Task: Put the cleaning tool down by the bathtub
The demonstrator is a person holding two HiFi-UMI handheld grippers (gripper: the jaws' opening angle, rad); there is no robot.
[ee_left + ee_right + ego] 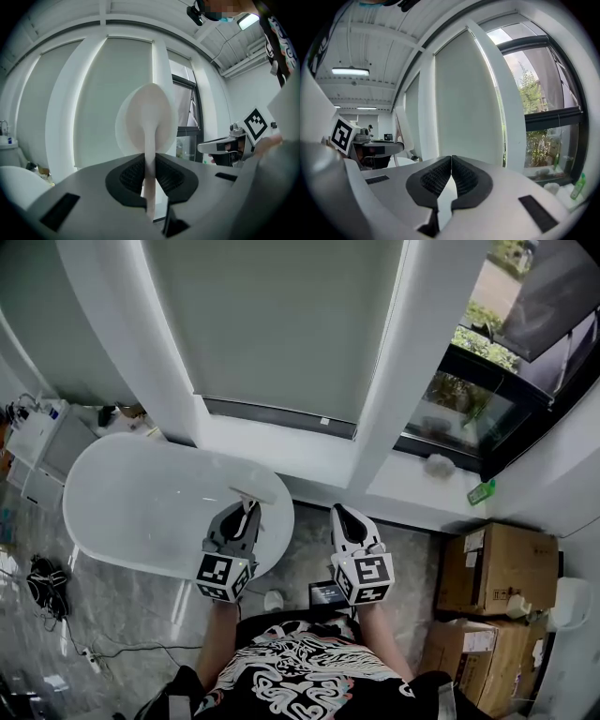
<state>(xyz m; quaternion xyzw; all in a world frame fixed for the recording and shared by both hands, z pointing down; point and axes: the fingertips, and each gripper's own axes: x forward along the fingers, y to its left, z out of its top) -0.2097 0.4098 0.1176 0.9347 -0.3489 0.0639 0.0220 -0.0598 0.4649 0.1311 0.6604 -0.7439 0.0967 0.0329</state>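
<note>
Left gripper view: the left claw point(150, 169) is clamped on the thin white handle of the cleaning tool point(147, 117). The tool's round pale head stands up at 12 o'clock from the pads, against the drawn blind point(112, 79).

From the head view, that claw hangs over the near end of the white bathtub point(103, 512), and the tool pokes out above the tub's rim. The rest of the tub stretches away toward 9 o'clock.

The right claw point(451, 161) is closed pad to pad with nothing between. It is level with the left one at its 3 o'clock, apart from it, over the grey floor point(305, 549). Cardboard boxes point(492, 568) are stacked at 3 o'clock from the right claw. At 1 o'clock from it, a green bottle point(481, 491) lies on the window sill point(412, 486).
</note>
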